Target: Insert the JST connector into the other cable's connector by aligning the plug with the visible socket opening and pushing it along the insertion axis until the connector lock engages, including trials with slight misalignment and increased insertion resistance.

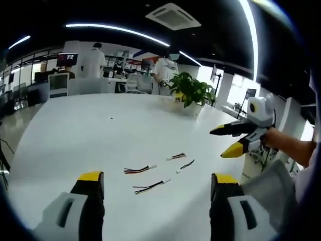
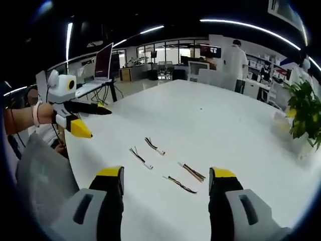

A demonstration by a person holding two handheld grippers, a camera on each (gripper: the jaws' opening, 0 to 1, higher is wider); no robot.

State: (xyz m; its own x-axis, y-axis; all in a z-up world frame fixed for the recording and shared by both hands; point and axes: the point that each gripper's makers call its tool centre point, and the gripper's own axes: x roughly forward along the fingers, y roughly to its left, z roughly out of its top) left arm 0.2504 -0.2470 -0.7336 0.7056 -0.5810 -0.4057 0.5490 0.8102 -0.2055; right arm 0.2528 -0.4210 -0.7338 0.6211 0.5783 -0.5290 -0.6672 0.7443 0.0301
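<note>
Several short JST cables lie loose on the white table (image 1: 75, 135): one with a white connector (image 1: 139, 170), another (image 1: 150, 187), and two smaller ones (image 1: 176, 156) (image 1: 185, 165). My left gripper (image 1: 156, 183) hovers open just short of them, holding nothing. My right gripper (image 1: 219, 144) comes in from the right, raised above the table and open. In the right gripper view the cables (image 2: 154, 145) (image 2: 140, 157) (image 2: 191, 172) (image 2: 179, 184) lie ahead of and between my open right gripper (image 2: 165, 175), and the left gripper (image 2: 99, 123) hangs open at the left.
A potted green plant (image 1: 193, 90) (image 2: 303, 113) stands at the table's far side. People in white stand beyond the table (image 1: 93, 60) (image 1: 165, 70). A laptop (image 2: 103, 63) sits on a desk past the table edge. A person's grey lap (image 2: 40, 175) is near.
</note>
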